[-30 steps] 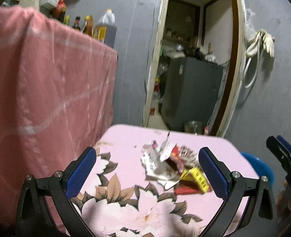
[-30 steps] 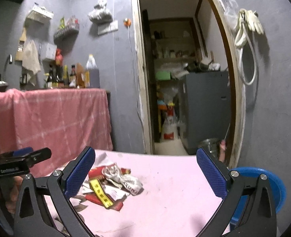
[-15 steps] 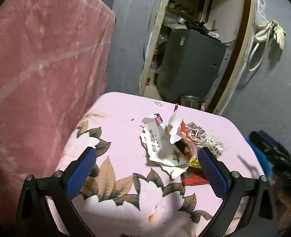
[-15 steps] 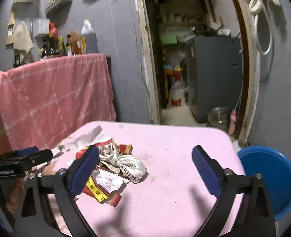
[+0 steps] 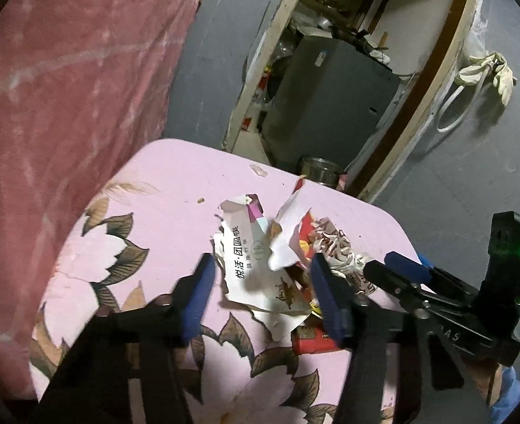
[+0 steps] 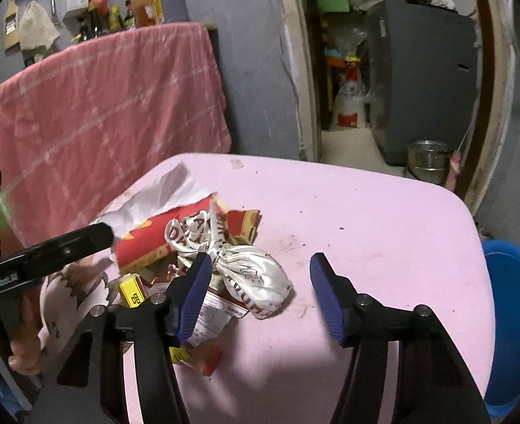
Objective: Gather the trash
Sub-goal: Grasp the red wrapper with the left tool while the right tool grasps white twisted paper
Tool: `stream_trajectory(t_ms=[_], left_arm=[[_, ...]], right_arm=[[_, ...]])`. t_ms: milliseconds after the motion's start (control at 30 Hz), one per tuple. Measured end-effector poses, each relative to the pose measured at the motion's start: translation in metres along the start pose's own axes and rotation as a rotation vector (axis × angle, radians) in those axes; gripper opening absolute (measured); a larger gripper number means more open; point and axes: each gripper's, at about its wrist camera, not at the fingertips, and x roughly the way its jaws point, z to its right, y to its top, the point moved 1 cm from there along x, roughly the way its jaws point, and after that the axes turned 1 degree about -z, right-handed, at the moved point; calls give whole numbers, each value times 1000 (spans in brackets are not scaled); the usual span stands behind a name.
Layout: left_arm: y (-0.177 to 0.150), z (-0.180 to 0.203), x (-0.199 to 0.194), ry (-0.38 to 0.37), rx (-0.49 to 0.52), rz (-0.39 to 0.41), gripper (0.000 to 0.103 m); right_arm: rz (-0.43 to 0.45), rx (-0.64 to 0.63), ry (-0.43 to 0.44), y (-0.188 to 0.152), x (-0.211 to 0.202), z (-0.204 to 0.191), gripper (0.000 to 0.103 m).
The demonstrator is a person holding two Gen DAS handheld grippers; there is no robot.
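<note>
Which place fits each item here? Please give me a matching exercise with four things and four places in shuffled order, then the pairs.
Things:
1. knotted white bag
2. blue bin
3. metal pot
4. white gloves

Places:
A. hanging on the grey wall beside the door frame
B. on the floor in the doorway
C. on the pink table, at the edge of the trash pile
D. beside the table, below its right edge

Pairs: 1-C, 2-D, 3-B, 4-A

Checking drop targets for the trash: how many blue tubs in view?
1. The blue tub sits low beside the pink table, at its right edge in the right wrist view. Others may be hidden off-frame.
</note>
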Motion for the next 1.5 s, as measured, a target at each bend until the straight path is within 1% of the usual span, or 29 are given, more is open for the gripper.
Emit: stream_trajectory(t_ms=[33,133,167,233,300,333,433,500,533,600,700,800,933,1067,1233,1500], left_arm=[[0,0,2,-4,-3,-5,37],[2,-1,6,-22,-21,-24,28],[3,-2,7,-30,-28,-29,26],[3,-2,9,-35,-34,-34,18],[4,-2,8,-38,-34,-35,16],[5,-1,8,-40,-33,-35,13],[5,3,8,-42,-27,-35,9],[3,5,8,-43,-19,-36,4],[4,6,9,-41,-15,-34,3],[2,8,7,-44,0,-32,2],[-2,13,4,-33,30,-20,0],[-7,19,-1,-21,56,0,0],[-12,27,-5,-10,79,23,0],[-16,32,-14,2,93,65,0],[-21,43,-30,17,98,153,0],[-23,84,-58,8,169,312,0]], right_arm=[[-13,-8,2,0,2,-1,53],[-52,-25,15,0,9,-4,50],[-60,-31,17,-1,11,-5,48],[-66,-41,15,-1,11,-6,44],[-72,-45,17,-2,12,-7,40],[-75,-46,17,-2,12,-7,39],[-76,-48,18,-4,10,-7,32],[-76,-48,17,-5,10,-7,25],[-74,-49,14,-7,9,-6,23],[-72,-49,11,-8,7,-8,15],[-67,-54,16,-11,4,-9,11],[-47,-62,6,-15,-1,-13,9],[1,-46,1,-21,-13,-13,9],[76,-29,-12,-23,-31,-11,9],[198,-13,-20,-21,-60,-9,9],[405,-3,-73,-20,-113,-4,9]])
